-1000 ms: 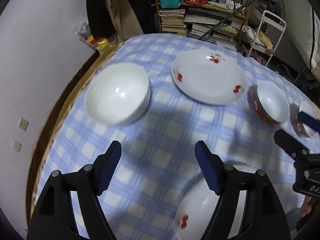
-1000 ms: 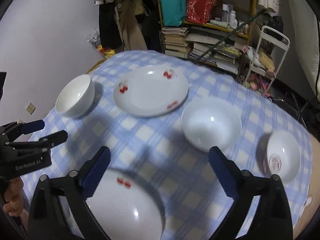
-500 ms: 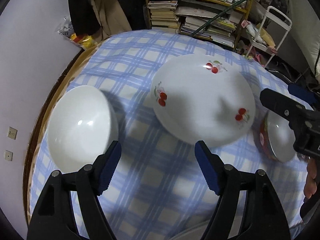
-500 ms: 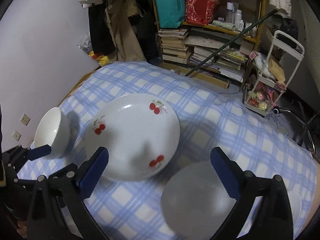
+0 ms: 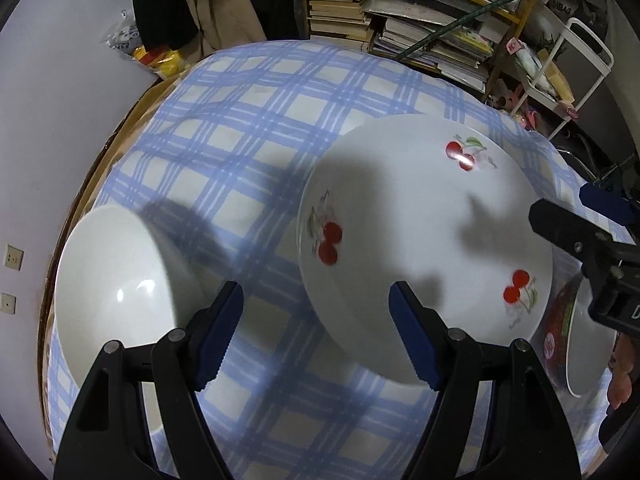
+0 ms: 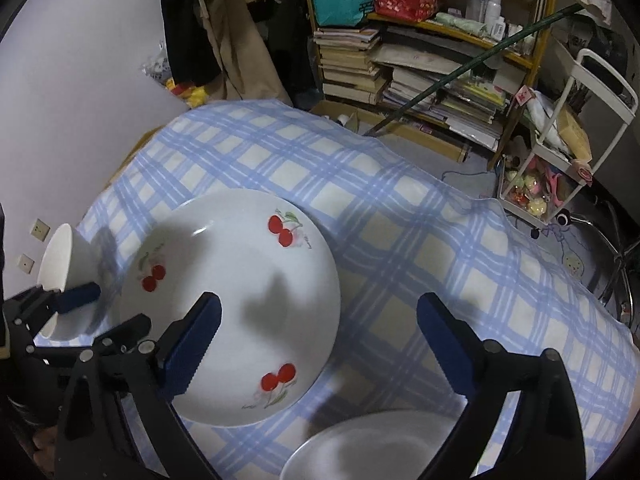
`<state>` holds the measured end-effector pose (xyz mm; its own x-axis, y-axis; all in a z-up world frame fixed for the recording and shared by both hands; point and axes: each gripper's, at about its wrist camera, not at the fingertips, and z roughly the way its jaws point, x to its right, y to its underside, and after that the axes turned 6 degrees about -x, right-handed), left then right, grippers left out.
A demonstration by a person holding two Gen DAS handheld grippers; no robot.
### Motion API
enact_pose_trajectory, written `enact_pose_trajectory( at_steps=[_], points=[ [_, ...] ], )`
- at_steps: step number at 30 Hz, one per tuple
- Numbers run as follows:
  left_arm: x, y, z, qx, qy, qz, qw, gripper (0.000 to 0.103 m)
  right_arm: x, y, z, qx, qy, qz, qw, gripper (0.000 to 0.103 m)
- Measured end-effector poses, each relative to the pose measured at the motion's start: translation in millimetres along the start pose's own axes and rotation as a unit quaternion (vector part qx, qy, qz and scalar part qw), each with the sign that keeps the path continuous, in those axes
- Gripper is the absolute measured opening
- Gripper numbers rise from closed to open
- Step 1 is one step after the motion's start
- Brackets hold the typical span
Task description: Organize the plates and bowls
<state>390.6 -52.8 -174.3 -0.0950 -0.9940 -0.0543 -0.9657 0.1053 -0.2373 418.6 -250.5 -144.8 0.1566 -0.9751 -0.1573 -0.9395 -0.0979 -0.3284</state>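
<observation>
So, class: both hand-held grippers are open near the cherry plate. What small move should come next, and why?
Probably ease the left hand-held gripper forward so its open jaws straddle the near rim of the cherry plate. The plate lies flat on the tablecloth, unheld, and the right hand-held gripper is open too.

Both cameras sit just behind their own fingers and look down and forward across the table [image 5: 256, 128] toward the bookshelf [image 5: 420, 28] at the far wall. The left wrist view hangs low and close over the near-left part, with the cherry plate [image 5: 424, 236] right of centre and the white bowl [image 5: 120, 292] at its lower left. The right wrist view stands further right, with the same cherry plate [image 6: 236, 292] left of centre and the same white bowl [image 6: 60, 264] small at its left edge. Each view catches the other tool: the right gripper [image 5: 588, 220] enters the left view's right edge, the left gripper [image 6: 104, 312] the right view's lower left. Both share the plate, the bowl, the checked cloth and the bookshelf [image 6: 420, 52].
</observation>
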Motion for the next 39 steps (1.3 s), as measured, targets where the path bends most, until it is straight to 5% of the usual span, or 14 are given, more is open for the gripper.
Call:
enact_pose_trajectory(
  at_steps=[5,7,11,17,28,31,39],
  points=[
    [6.3,-10.4,7.1,-0.001,-0.009,0.013,0.9999,0.074,4.1,-5.5,13.7,-0.016,0.0,0.004,1.0,0.094],
    [7.7,-14.9,10.1,-0.004,-0.008,0.018,0.9998,0.065,7.2,-7.1,20.8,-0.032,-0.015,0.011,0.999,0.087],
    [10.2,-24.7,18.6,-0.018,-0.019,0.027,0.9993,0.05,11.3,-7.4,32.7,-0.064,-0.032,0.02,0.997,0.062],
    [6.5,-34.9,24.5,-0.031,-0.032,0.033,0.9985,0.044,16.4,-1.7,41.9,-0.086,-0.035,0.028,0.995,0.032],
    [12.3,-34.2,21.0,-0.024,-0.043,0.052,0.9974,0.044,18.7,-1.1,41.7,-0.084,-0.039,0.03,0.995,0.032],
    [15.5,-35.3,22.7,-0.028,-0.033,0.061,0.9972,0.035,18.8,-1.0,41.5,-0.087,-0.042,0.033,0.995,0.031],
    [16.5,-41.3,29.4,-0.05,-0.033,0.054,0.9968,0.029,15.2,0.0,42.4,-0.096,-0.059,0.032,0.993,0.018]
  ],
)
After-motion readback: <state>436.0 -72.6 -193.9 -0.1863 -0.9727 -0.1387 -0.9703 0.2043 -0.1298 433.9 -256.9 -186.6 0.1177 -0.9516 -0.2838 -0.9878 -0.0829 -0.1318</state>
